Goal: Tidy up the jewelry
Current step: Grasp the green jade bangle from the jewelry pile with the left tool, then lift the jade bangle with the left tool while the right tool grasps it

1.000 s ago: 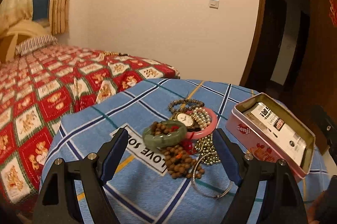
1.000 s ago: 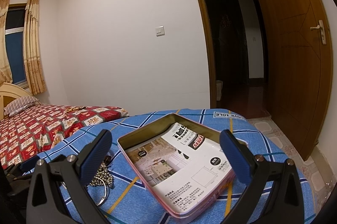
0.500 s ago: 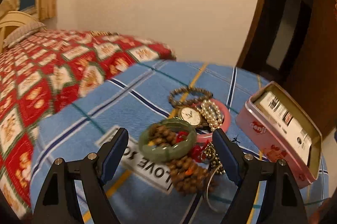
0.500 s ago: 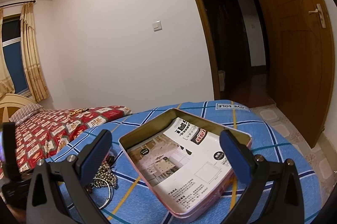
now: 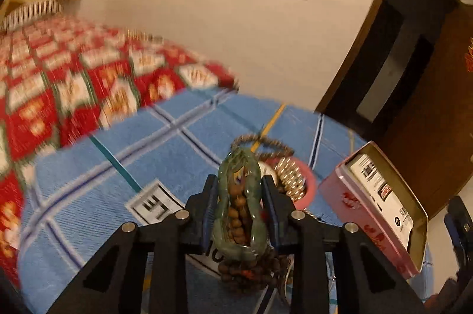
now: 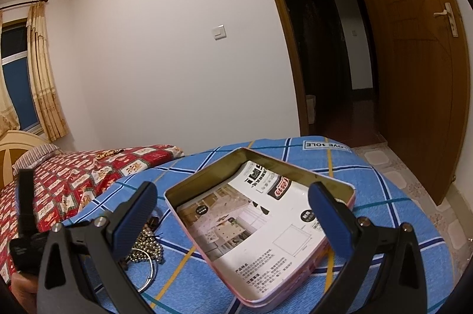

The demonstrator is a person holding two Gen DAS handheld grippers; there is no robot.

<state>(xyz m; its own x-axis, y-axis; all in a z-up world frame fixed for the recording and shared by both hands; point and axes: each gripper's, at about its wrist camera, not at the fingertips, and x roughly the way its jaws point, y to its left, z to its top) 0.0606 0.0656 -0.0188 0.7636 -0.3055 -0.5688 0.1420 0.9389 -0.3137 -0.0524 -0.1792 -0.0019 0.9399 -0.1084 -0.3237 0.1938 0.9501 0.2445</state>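
Where left claw [image 5: 240, 203] closes on green bangle [image 5: 239, 195], right view shows open tin [image 6: 260, 228]

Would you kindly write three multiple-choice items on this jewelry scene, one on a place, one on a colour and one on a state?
1. Where does the tin lie?
A. on the red patterned bed
B. on the blue checked cloth
C. on the tiled floor

2. What colour is the bangle between the left gripper's fingers?
A. green
B. pink
C. silver

3. How is the right gripper?
A. shut on a string of beads
B. shut on the tin's rim
C. open, holding nothing

Key:
1 B, as blue cloth shows on all sides of the tin.
2 A, as the ring standing on edge between the closing jaws is mottled green, with brown beads bunched inside it.
3 C, as its blue pads stand wide apart, with the tin only seen between them.
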